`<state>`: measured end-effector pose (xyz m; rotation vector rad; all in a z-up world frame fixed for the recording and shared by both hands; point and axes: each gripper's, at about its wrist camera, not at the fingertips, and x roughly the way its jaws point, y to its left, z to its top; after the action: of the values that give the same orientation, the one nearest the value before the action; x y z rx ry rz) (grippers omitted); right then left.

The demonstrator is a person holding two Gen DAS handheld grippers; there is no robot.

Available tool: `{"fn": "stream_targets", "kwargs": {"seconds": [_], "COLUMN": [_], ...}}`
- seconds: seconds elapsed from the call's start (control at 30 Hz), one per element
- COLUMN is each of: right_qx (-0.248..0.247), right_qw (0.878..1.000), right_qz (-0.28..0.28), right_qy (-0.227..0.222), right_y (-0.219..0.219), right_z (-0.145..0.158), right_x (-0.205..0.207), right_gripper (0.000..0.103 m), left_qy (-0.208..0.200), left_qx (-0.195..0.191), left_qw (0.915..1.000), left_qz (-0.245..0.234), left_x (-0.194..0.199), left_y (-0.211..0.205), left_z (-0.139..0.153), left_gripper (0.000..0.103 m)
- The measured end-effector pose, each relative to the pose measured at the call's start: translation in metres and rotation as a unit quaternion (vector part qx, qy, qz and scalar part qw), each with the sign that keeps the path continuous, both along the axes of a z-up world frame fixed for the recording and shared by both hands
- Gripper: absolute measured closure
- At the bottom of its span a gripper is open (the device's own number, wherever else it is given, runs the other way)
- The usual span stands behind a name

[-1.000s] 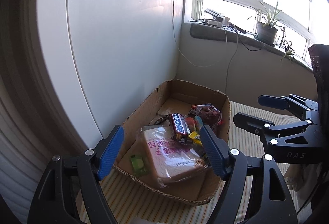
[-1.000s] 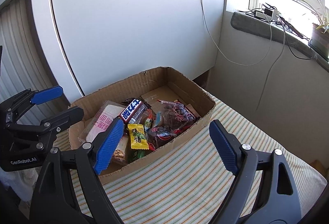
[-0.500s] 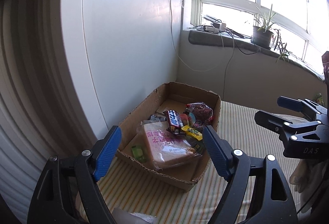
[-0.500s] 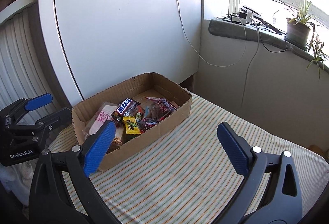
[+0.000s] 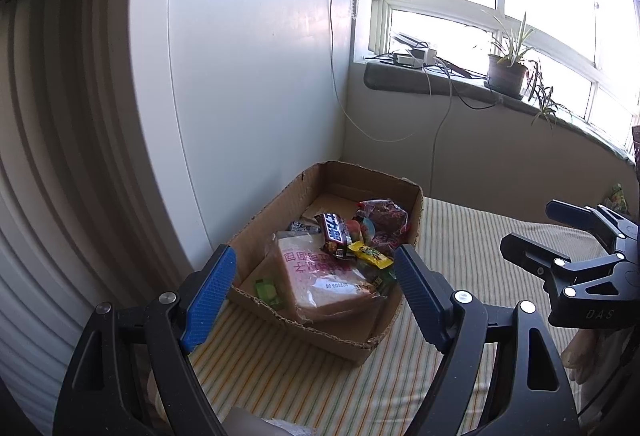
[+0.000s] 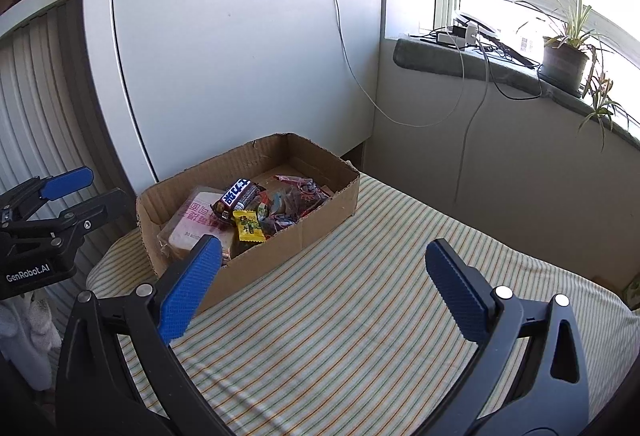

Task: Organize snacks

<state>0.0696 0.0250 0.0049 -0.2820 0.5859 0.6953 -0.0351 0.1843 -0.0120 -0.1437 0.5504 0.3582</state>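
Note:
A cardboard box stands on the striped cloth against the white panel. It holds a wrapped bread pack, a chocolate bar, a yellow candy, a dark red bag and a small green packet. My left gripper hovers open before the box's near end, holding nothing. In the right wrist view the box lies ahead to the left, with the chocolate bar and yellow candy on top. My right gripper is open over bare cloth, empty.
The striped cloth stretches right of the box. A white panel rises behind the box. The window sill carries a potted plant, a power strip and hanging cables. A green packet lies at the far right edge.
Both grippers have drawn back from the box, which now looks smaller and farther. The right jaws have spread wider. The snacks in the box have not moved.

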Motion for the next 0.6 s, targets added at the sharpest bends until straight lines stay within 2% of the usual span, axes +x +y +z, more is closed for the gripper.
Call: {"fn": "stream_targets", "kwargs": {"seconds": [0.6], "right_qx": [-0.004], "right_qw": [1.0], "right_qz": [0.0], "right_qy": [-0.006], "right_y": [0.0005], "right_z": [0.0021], "right_x": [-0.0064], "right_gripper": [0.0], "left_qy": [-0.005], "left_qx": [0.002], "left_qw": [1.0], "left_qz": [-0.003], "left_x": [-0.004], "left_y": [-0.0032], "left_z": [0.0023], "left_gripper": [0.022]}}
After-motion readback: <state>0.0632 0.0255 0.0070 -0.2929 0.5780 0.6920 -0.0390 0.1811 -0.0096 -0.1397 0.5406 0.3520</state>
